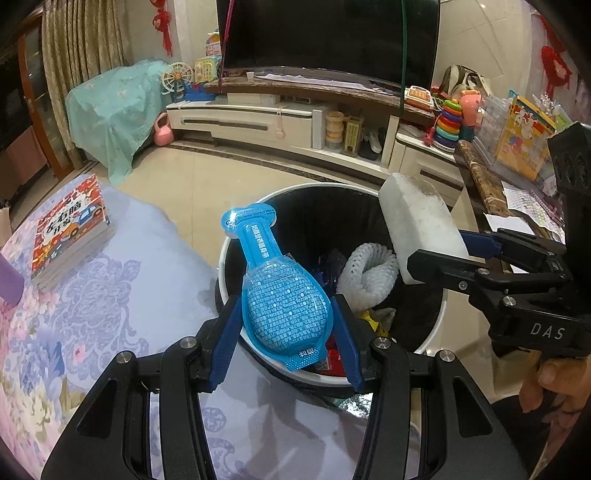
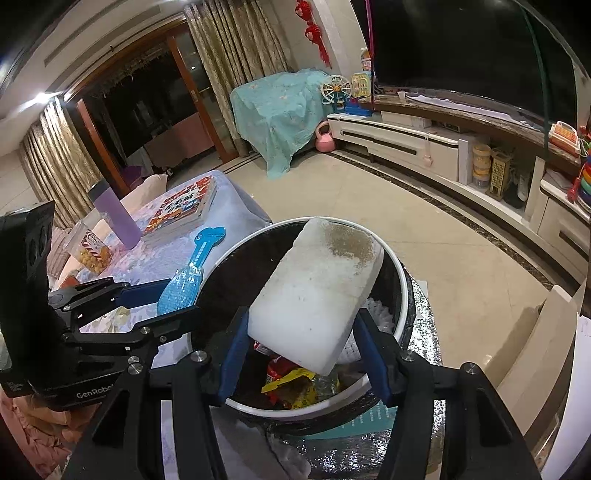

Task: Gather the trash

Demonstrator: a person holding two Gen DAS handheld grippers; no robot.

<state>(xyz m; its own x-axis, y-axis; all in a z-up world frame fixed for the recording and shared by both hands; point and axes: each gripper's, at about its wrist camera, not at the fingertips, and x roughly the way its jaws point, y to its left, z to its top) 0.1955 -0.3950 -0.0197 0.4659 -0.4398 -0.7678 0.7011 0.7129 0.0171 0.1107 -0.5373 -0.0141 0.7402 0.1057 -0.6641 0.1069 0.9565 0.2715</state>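
The left tongs (image 1: 286,314) were clamped on a blue packet (image 1: 275,288), which was gripped at its wide rounded end between the blue fingers (image 1: 225,332) and held with its narrow neck pointing up and away, over the near rim of the bin (image 1: 236,254). The right tongs (image 2: 301,343) were clamped on a white foam block (image 2: 317,291), which was tilted and carried a brownish stain near its far end; it was held above the open bin (image 2: 397,266). In the left wrist view the foam block (image 1: 417,221) was seen over the right side of the bin, gripped by the right tongs (image 1: 436,254), whose handle was held by a hand (image 1: 554,384). In the right wrist view the left tongs (image 2: 162,295) and the packet (image 2: 188,273) were seen just left of the bin. The bin was lined with a black bag and already held a white foam net (image 1: 364,273) and red and yellow wrappers (image 2: 291,384). Beside the bin stood a table (image 1: 110,295) under a floral cloth, on which books (image 1: 70,229), a purple bottle (image 2: 114,214) and a snack jar (image 2: 90,251) were set. A TV (image 1: 328,33) was mounted above a long cabinet (image 1: 258,114) on the far wall.
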